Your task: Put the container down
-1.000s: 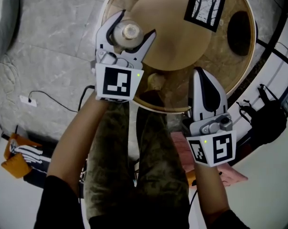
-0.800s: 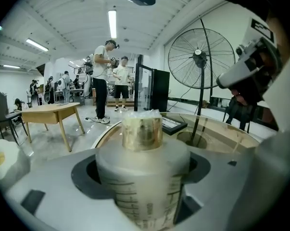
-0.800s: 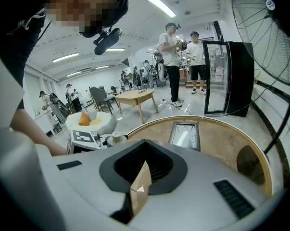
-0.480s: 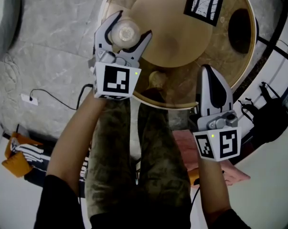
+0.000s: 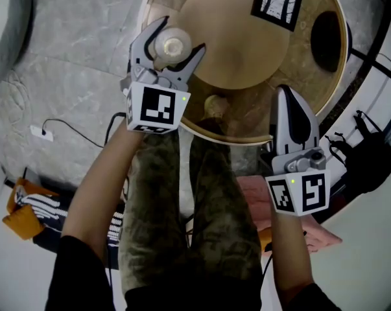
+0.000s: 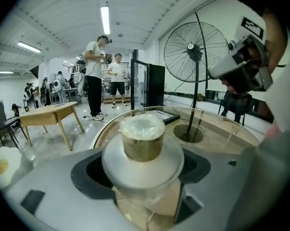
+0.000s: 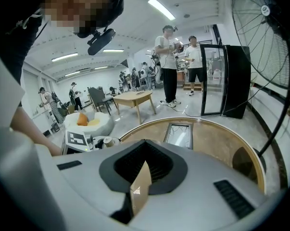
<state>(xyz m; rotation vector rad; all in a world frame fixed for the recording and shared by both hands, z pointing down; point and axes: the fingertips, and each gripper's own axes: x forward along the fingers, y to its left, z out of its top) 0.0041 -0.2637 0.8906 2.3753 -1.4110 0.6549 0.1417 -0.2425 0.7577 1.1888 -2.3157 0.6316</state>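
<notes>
The container (image 5: pixel 171 45) is a small clear jar with a wide pale collar and a brownish top. It stands upright between the jaws of my left gripper (image 5: pixel 179 36), which is shut on it over the left edge of the round glass table (image 5: pixel 234 141). In the left gripper view the container (image 6: pixel 142 138) fills the gap between the jaws. My right gripper (image 5: pixel 287 99) is shut and holds nothing; it points at the table's near right rim. In the right gripper view its jaws (image 7: pixel 137 191) meet, and the left gripper (image 7: pixel 80 139) shows at the left.
A framed picture (image 5: pixel 278 2) lies flat at the table's far side. A dark round fan base (image 5: pixel 327 34) shows at the right of the table, with the standing fan (image 6: pixel 196 47) above it. My legs are under the near rim. A cable (image 5: pixel 65 131) lies on the floor to the left.
My right gripper has drifted a little to the right along the table's near rim. The left gripper still holds the container in almost the same place.
</notes>
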